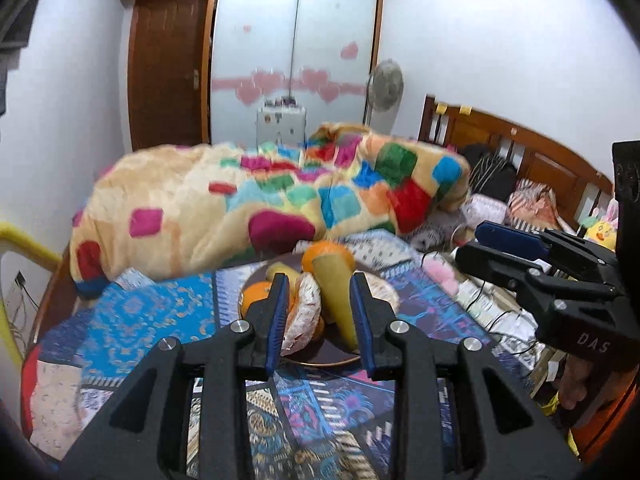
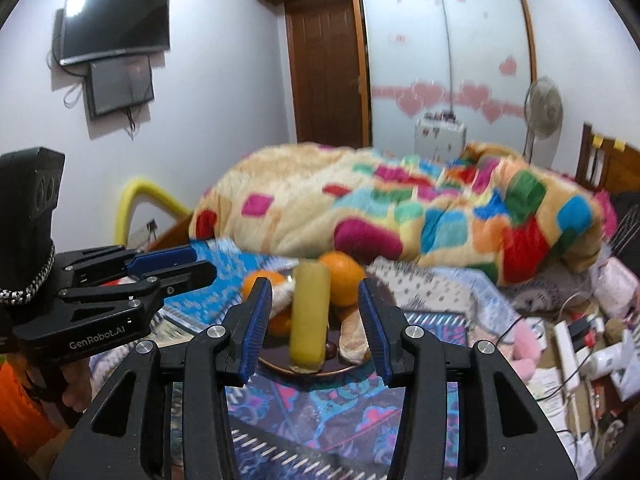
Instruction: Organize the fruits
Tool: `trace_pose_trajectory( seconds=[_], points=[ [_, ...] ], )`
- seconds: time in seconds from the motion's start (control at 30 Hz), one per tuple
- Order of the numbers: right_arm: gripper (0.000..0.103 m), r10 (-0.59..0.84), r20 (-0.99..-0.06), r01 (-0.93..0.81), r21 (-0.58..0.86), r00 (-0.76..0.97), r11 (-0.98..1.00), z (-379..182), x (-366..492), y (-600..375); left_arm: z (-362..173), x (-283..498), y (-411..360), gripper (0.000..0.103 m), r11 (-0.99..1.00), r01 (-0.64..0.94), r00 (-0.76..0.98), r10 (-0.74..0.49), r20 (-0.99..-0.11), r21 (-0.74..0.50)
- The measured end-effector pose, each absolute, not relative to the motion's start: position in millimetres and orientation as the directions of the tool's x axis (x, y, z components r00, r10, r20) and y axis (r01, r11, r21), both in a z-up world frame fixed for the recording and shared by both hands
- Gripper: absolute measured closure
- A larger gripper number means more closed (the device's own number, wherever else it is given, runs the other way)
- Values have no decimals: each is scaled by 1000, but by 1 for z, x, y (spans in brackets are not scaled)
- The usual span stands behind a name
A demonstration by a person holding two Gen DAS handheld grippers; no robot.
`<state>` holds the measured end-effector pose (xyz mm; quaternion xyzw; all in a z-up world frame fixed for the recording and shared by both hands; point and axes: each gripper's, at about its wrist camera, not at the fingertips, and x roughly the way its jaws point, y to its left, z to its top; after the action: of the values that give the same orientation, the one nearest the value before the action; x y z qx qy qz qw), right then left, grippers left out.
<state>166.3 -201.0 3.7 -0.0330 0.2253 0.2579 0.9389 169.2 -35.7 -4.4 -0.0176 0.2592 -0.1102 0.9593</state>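
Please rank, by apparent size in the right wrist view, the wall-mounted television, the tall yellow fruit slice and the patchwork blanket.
1. Patchwork blanket.
2. Wall-mounted television, farther away, so unsure.
3. Tall yellow fruit slice.

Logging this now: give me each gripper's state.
Left gripper: open, holding nothing; the plate of fruit lies beyond it.
Right gripper: open, holding nothing.

White walls (image 2: 224, 80) enclose a bedroom with a brown door (image 2: 326, 72) at upper centre. A television (image 2: 114, 26) hangs upper left. A fan (image 2: 543, 110) stands right, beside the wardrobe (image 2: 446, 52).
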Motion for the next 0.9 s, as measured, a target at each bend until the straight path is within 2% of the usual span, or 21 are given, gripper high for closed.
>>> trace_pose_trajectory(
  seconds=[0.17, 0.23, 0.3, 0.4, 0.63, 0.7, 0.83, 0.9],
  points=[
    [58, 461, -324, -479, 28, 826, 878, 34, 116, -207, 27, 114, -36, 70, 980, 192, 897, -200, -395, -59],
    [56, 445, -270, -457, 20, 854, 889, 43, 95, -209, 36, 93, -38, 65, 982, 184, 915, -185, -360, -38],
    [54, 439, -234, -448, 17, 868, 894, 49, 80, -209, 43, 72, -39, 54, 985, 173, 932, -172, -320, -25],
    [49, 443, -193, -446, 27, 876, 895, 55, 62, -210, 51, 45, -38, 47, 988, 152, 952, -150, -268, -16],
    [19, 405, -117, -404, 29, 907, 914, 59, 32, -215, 63, 8, -31, 25, 992, 123, 974, -124, -191, -18],
    [15, 399, -111, -399, 25, 910, 917, 59, 30, -215, 64, 1, -29, 17, 993, 117, 977, -119, -175, -19],
    [2, 392, -104, -391, 32, 914, 920, 58, 27, -216, 64, -9, -29, 8, 994, 110, 981, -112, -158, -20],
    [0, 387, -103, -386, 30, 916, 922, 57, 24, -216, 64, -11, -29, 4, 994, 105, 982, -106, -154, -16]
  ],
)
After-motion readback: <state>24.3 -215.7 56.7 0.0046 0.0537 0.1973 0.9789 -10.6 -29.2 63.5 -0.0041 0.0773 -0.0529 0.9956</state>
